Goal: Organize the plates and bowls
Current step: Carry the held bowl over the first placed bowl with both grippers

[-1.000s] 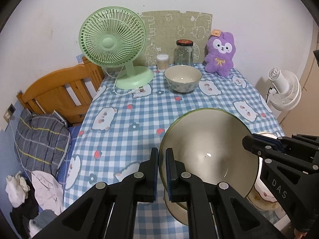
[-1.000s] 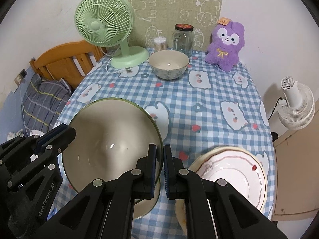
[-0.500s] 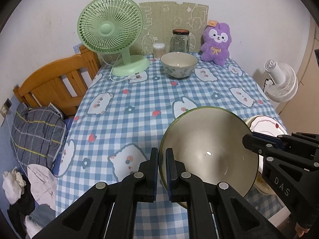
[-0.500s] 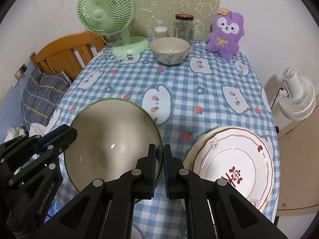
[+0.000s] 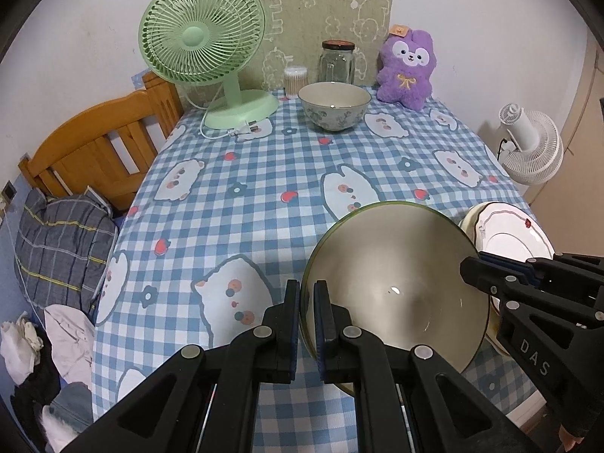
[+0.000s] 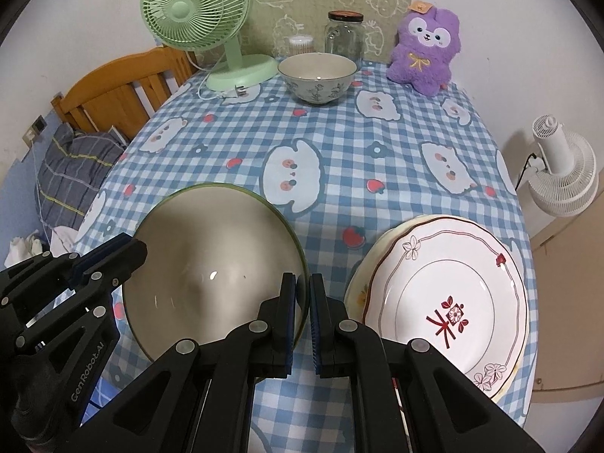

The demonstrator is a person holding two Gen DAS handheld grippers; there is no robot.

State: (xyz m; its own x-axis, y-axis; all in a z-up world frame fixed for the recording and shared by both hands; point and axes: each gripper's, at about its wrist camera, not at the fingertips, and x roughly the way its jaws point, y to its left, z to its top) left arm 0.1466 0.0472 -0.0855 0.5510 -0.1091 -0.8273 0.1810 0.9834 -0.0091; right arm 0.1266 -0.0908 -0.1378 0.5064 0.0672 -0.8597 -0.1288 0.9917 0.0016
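Observation:
A large beige bowl with a green rim (image 5: pixel 396 283) (image 6: pixel 215 260) hangs above the near part of the checked table. My left gripper (image 5: pixel 307 294) is shut on its left rim and my right gripper (image 6: pixel 302 290) is shut on its right rim. The right gripper also shows in the left wrist view (image 5: pixel 490 275), and the left gripper in the right wrist view (image 6: pixel 113 253). A stack of plates, white with red trim on top (image 6: pixel 445 302) (image 5: pixel 509 234), lies at the near right. A small patterned bowl (image 5: pixel 334 107) (image 6: pixel 317 77) stands at the far middle.
At the back stand a green desk fan (image 5: pixel 211 60), a glass jar (image 5: pixel 337 61), a cotton swab tub (image 5: pixel 295 81) and a purple plush (image 5: pixel 407 68). A wooden bed frame (image 5: pixel 94 151) is left of the table, a white floor fan (image 5: pixel 528 143) right.
Both grippers have lifted the large bowl up and back toward the near edge. The bowl that lay under it is no longer in view. More of the plate stack shows.

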